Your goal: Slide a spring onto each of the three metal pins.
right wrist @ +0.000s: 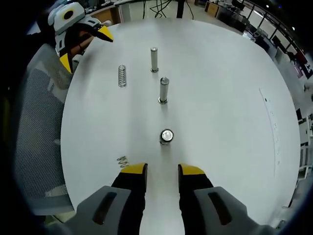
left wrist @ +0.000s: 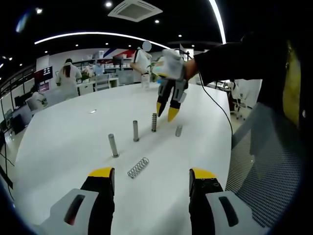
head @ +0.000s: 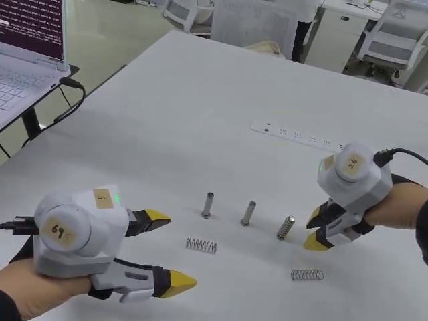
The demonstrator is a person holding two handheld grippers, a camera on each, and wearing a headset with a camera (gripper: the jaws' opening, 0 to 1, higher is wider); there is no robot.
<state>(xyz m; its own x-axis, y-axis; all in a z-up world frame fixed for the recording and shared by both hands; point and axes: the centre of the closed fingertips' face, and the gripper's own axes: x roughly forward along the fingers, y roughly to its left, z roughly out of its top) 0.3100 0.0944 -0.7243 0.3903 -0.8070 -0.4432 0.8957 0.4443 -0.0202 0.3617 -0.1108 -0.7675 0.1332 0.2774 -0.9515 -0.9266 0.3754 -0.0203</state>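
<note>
Left gripper (head: 179, 249) – jaws wide apart, empty | right gripper (head: 312, 231) – jaws partly apart, empty, just beside spring-clad pin (head: 286, 227) | middle pin (head: 248, 212), left pin (head: 208, 204) bare | left spring (head: 201, 245), right spring (head: 307, 274) loose on table (head: 200, 134)

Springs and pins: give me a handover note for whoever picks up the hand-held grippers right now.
Left hand-held gripper: open, empty.
Right hand-held gripper: open, empty, just beside the right pin.
Done: the right pin carries a fitted spring.
Left: the middle pin and left pin stand bare. Two springs lie flat on the table: near spring in front of the left pin, far spring in front of the right pin.
</note>
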